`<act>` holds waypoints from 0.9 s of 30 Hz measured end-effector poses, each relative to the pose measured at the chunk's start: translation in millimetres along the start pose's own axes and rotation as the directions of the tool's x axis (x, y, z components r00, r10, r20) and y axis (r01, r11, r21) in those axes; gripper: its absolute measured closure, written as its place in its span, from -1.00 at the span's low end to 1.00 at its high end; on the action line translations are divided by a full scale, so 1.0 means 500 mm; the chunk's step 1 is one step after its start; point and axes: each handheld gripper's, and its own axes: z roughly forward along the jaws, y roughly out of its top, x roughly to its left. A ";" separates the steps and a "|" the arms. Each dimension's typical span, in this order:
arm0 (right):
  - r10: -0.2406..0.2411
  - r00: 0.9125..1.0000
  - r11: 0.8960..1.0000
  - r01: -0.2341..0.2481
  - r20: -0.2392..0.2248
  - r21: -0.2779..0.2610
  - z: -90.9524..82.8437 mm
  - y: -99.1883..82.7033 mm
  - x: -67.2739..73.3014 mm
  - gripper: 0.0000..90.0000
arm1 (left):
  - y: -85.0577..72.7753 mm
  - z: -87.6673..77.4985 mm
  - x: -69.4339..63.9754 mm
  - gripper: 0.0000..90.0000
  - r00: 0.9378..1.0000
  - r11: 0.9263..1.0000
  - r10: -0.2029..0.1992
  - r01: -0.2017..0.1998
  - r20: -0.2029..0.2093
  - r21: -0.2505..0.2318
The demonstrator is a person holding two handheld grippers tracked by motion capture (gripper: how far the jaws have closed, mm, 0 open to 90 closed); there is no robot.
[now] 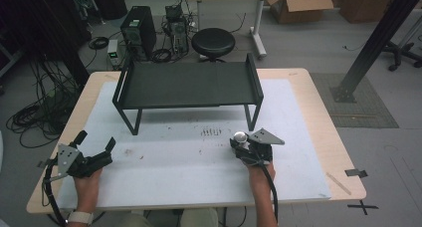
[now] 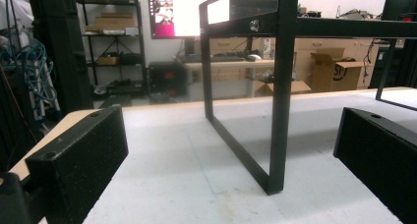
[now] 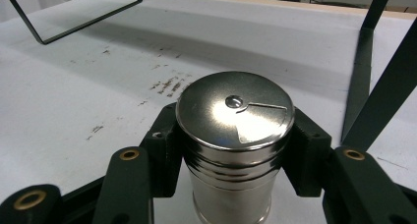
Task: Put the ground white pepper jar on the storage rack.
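The bench (image 1: 308, 152) is a pale wooden top covered by a white mat (image 1: 189, 172), scuffed with dark specks near the middle. Across its far half stands a black metal rack (image 1: 186, 85), a low shelf on thin frame legs, with nothing on it.

The left tongs (image 1: 94, 143) rest near the bench's left edge, spread wide with nothing between them; in the left gripper view they frame one leg (image 2: 280, 111) of the rack. The right tongs (image 3: 236, 145) sit in front of the rack's right leg, pinching a steel shaker (image 3: 235, 135) that stands upright on the mat.

The shaker is a small round canister of polished metal with a flat lid (image 3: 235, 111) bearing a pivoting tab and a central rivet. It looks rigid and unlikely to dent under this grip, probably light unless filled, but its smooth curved wall is likely to be slippery. The pads press on opposite sides just below the lid, where the ridged bands should help to stop it sliding down. Kept upright, it should travel safely; tilting may spill contents if the lid's tab is open, which I cannot tell.
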 end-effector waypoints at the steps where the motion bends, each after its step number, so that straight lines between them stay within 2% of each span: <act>1: 0.001 1.000 1.000 -0.001 0.000 0.000 0.000 0.000 0.000 0.07 | 0.000 0.000 0.000 -0.99 1.000 1.000 0.000 0.000 0.000 0.000; 16: 0.003 1.000 1.000 -0.003 -0.010 -0.031 -0.016 0.021 0.001 0.08 | 0.000 0.000 0.000 -0.99 1.000 1.000 0.001 -0.001 0.000 0.002; 27: -0.005 1.000 0.998 0.004 -0.021 -0.057 -0.038 0.057 0.000 0.08 | 0.000 0.001 0.000 -0.99 1.000 1.000 0.003 -0.003 0.001 0.004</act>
